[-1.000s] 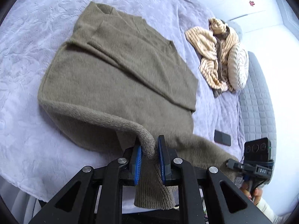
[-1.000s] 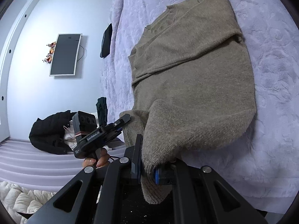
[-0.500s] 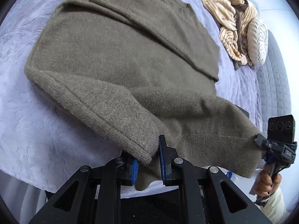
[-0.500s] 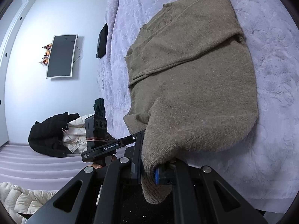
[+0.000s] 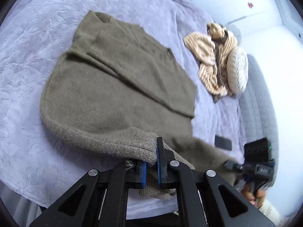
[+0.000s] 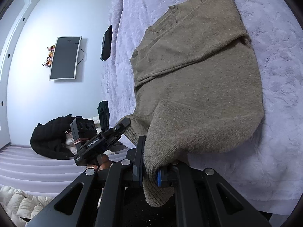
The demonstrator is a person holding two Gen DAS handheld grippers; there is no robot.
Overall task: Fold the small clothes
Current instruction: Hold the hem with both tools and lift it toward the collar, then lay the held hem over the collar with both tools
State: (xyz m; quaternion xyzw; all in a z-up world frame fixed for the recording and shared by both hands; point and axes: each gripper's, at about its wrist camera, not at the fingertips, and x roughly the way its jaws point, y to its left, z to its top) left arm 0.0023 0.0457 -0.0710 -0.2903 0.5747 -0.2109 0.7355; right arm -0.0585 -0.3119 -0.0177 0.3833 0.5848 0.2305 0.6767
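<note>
An olive knitted sweater (image 5: 117, 87) lies on the lavender bedspread (image 5: 28, 75) with its sleeves folded across the chest. Its near hem is lifted off the bed. My left gripper (image 5: 151, 167) pinches one hem corner, its jaws closing tighter on the knit between the blue pads. In the right wrist view the sweater (image 6: 198, 79) fills the middle, and my right gripper (image 6: 149, 174) is shut on the other hem corner, which hangs down past the pads. Each gripper shows in the other's view: the right one (image 5: 230, 165) at lower right, the left one (image 6: 123, 124) at lower left.
A striped beige garment (image 5: 210, 56) and a pale pillow (image 5: 237, 71) lie at the far right of the bed. A dark phone (image 5: 223, 142) sits near the grey quilted panel (image 5: 259, 102). A wall screen (image 6: 65, 57) and a black jacket (image 6: 51, 138) are off the bed's left side.
The left gripper swung in over the sweater with the hem, then drew back to about where it started. Its pads now sit closer together on the knit. The right gripper stayed still.
</note>
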